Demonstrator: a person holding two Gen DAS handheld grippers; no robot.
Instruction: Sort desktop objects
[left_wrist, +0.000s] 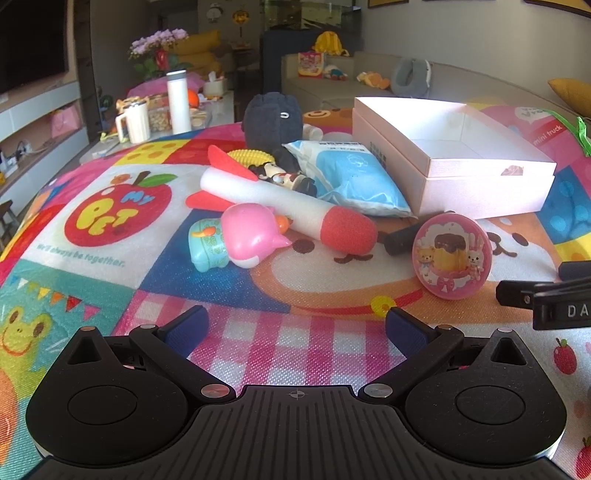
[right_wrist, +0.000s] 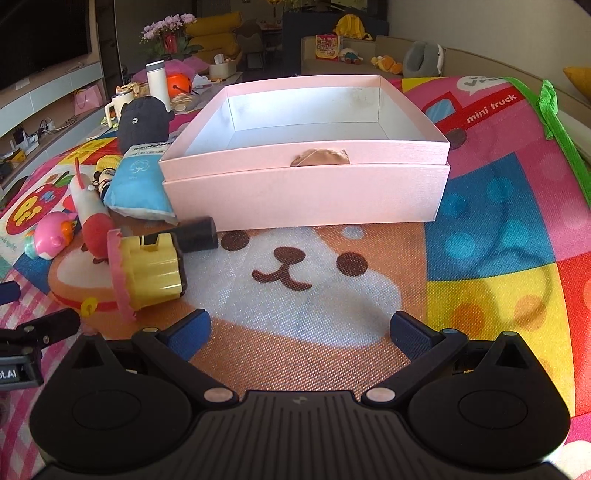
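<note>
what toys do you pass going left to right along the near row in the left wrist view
teal and pink toy → foam rocket → round pink pudding-picture toy → tip of the right gripper at the frame edge.

Pink rectangular paper box (right_wrist: 303, 195): matt, faintly textured card.
Pink-and-teal glossy plastic toy (left_wrist: 236, 240): smooth, shiny.
White-and-red foam rocket (left_wrist: 284, 206): matt, soft-looking.
Colourful play mat (right_wrist: 303, 295): woven-looking, slightly sheeny.
</note>
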